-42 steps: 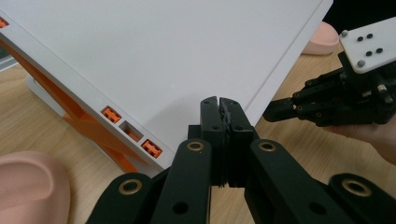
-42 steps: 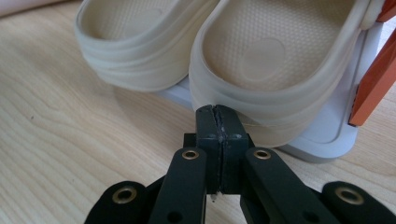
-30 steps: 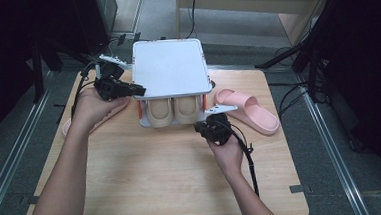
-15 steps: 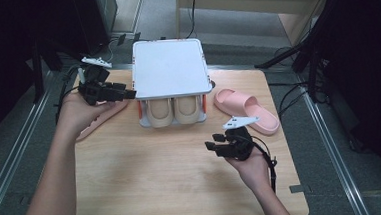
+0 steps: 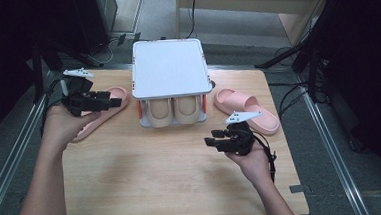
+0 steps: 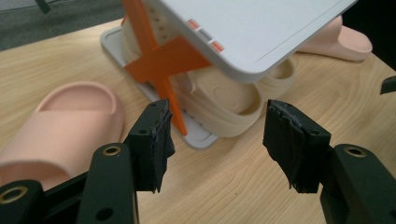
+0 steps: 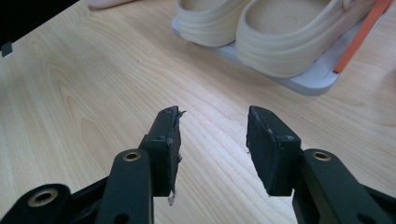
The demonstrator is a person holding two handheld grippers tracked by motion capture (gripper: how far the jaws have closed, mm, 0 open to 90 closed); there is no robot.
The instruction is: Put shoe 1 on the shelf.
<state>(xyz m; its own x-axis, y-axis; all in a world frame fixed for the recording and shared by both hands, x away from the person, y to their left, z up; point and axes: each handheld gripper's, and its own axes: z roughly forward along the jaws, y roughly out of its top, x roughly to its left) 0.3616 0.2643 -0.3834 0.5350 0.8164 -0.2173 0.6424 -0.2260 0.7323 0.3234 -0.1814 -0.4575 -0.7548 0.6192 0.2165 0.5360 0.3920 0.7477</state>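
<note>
Pink slipper (image 5: pixel 101 112) just beside left gripper (image 5: pixel 114 102)

Even overhead light, dark surroundings, soft focus.

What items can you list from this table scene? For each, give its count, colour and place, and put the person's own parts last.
Wooden table: one, light wood, under everything.
White two-tier plastic shoe rack with orange side braces: one, middle of the table's far edge.
Cream rubber clogs: two, side by side on the rack's lower shelf.
Pink foam slide sandals: two, one on the table left of the rack, one on the table right of it.
Person's forearms: two, coming in from the near edge.
Left tool: one, black, jaws open and empty after just opening, over the left sandal.
Right tool: one, black, jaws open and empty, over bare table in front of the rack.
</note>
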